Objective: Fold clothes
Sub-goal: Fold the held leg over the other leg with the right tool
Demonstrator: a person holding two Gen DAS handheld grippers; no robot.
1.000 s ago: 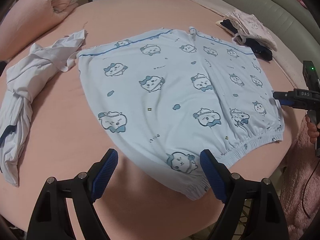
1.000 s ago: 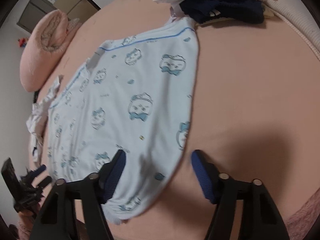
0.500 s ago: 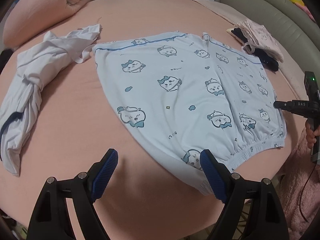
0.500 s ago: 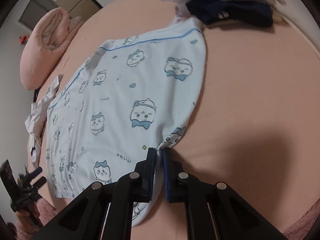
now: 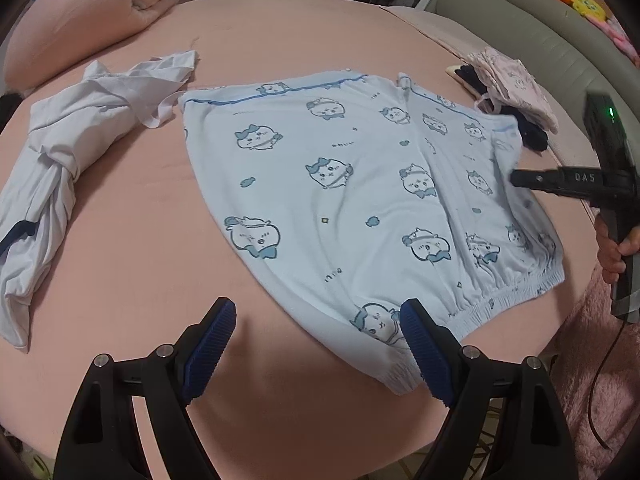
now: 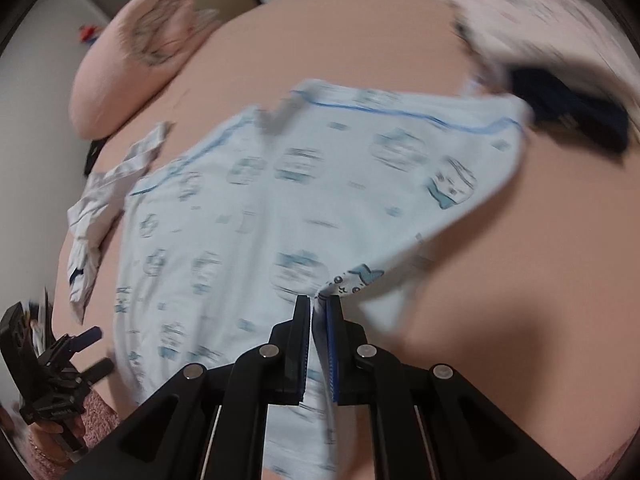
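A light blue garment (image 5: 360,200) printed with cartoon animals lies spread on the pink bed (image 5: 140,260), its elastic hem toward me. My left gripper (image 5: 316,308) hovers open over the near hem corner, and its right pad (image 5: 420,344) overlaps the fabric without gripping it. My right gripper (image 6: 319,300) is shut on the side edge of the garment (image 6: 260,208), and that edge is lifted off the bed. The left wrist view shows the right gripper (image 5: 520,178) at the garment's right side, with a hand (image 5: 616,252) on its handle. The right wrist view is motion-blurred.
A crumpled white garment (image 5: 60,152) lies at the left. A rolled pink quilt (image 5: 80,20) sits at the far left. Folded pink and dark clothes (image 5: 508,92) are stacked at the far right, before a grey padded edge (image 5: 540,32). A fuzzy pink blanket (image 5: 592,380) hangs at the right.
The right gripper shut on the garment's side edge, then raised it and carried it inward over the cloth. The left gripper stayed open and barely moved.
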